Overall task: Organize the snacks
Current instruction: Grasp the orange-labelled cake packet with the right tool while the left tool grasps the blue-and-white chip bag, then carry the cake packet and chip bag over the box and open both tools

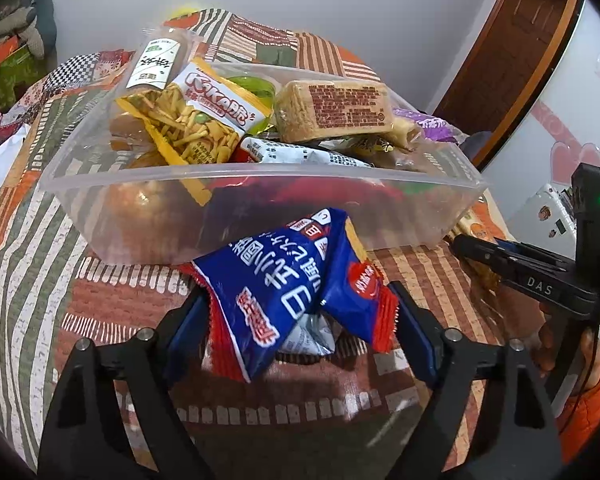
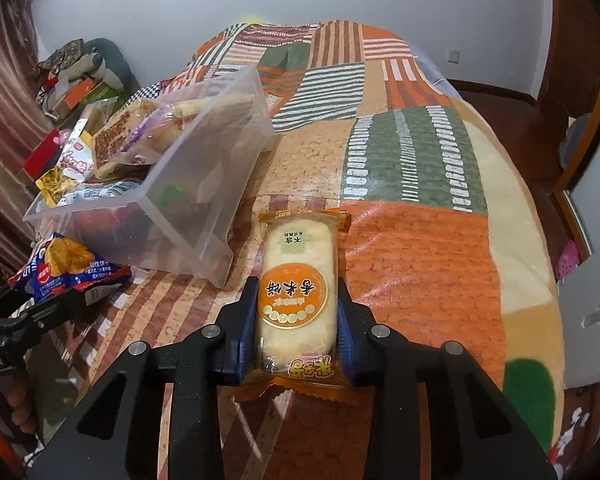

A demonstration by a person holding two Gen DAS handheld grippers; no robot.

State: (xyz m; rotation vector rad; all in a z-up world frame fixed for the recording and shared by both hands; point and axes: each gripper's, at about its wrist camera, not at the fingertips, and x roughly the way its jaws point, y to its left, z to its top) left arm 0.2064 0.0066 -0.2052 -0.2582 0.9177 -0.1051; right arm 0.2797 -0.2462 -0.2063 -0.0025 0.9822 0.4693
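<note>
Snacks sit in both grippers' reach on a patchwork blanket (image 2: 420,240). Nearest, the right gripper (image 2: 298,320) points steeply down, its jaws closed on a rice cake pack (image 2: 296,292) in an orange wrapper, which lies lengthwise between the blue pads on the blanket. The left gripper (image 1: 300,320) also tilts down, jaws apart around a crumpled blue chip bag (image 1: 284,280); its red-edged ends lie against or just beside the pads, and whether they press on it cannot be told. Only the left view shows an orange sleeve (image 1: 588,412) and part of the hand on the right gripper. Just beyond the chip bag stands a clear plastic bin (image 1: 260,176), heaped with packets: a yellow bag of sticks (image 1: 196,120), a wrapped brown block (image 1: 336,110), a grey-white packet (image 1: 300,152). The right view alone shows the blanket's far edge, with the bin towards its left edge and the rice cake pack just right of the bin's near corner.
</note>
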